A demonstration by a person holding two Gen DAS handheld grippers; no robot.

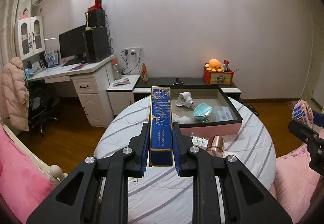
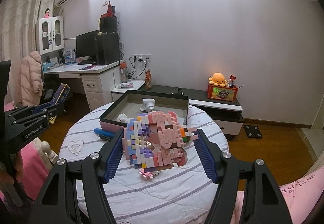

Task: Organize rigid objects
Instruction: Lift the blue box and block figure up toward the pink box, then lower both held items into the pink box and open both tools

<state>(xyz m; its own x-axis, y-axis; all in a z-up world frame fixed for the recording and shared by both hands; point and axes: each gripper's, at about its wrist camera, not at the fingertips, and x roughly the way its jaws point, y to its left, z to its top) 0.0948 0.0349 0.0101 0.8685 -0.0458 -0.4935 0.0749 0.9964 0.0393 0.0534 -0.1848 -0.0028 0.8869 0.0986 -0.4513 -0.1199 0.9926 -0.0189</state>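
Note:
My left gripper [image 1: 161, 128] is shut on a long blue and gold box [image 1: 161, 114], held above the round table and pointing toward the open pink storage box [image 1: 210, 125]. My right gripper [image 2: 160, 135] is shut on a pink and pastel brick-built figure [image 2: 158, 139], held above the table in front of the same storage box [image 2: 110, 124]. The storage box holds a white plug-like device [image 1: 184, 99], a teal round case [image 1: 202, 112] and a white object [image 1: 185, 119].
A copper jar [image 1: 215, 145] and a small clear packet [image 1: 199, 141] lie on the striped tablecloth [image 1: 162, 193]. A blue tool [image 2: 104, 133] lies left of the box. A desk with a monitor [image 1: 73, 44] stands left; a low cabinet with an orange plush [image 1: 215, 65] stands behind.

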